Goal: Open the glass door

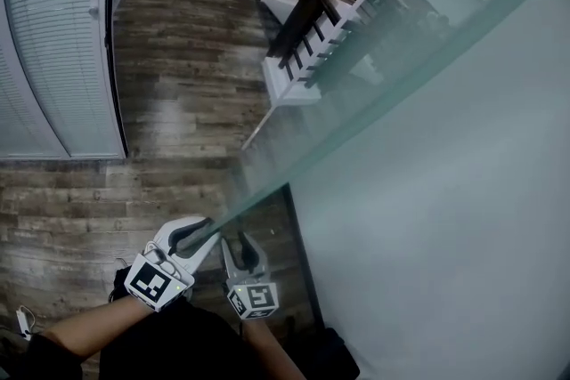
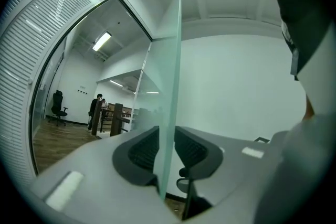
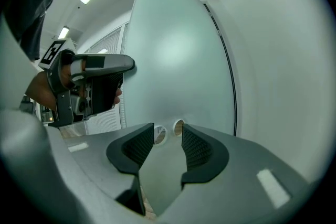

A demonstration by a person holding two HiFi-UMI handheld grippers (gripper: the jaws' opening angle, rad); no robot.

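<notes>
My left gripper (image 1: 205, 231) straddled the glass door's (image 1: 427, 191) edge, jaws apart. Right gripper (image 1: 242, 245) faced the pane, jaws spread and empty.

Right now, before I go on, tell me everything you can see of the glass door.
The glass door is one frameless frosted pane, pale green and upright, and it looks swung open over the wooden floor. Its thin free edge stands between the jaws of the left gripper, which straddle it without clearly pressing. Two small round fittings sit in its face, straight ahead of the open, empty right gripper. No handle shows.
</notes>
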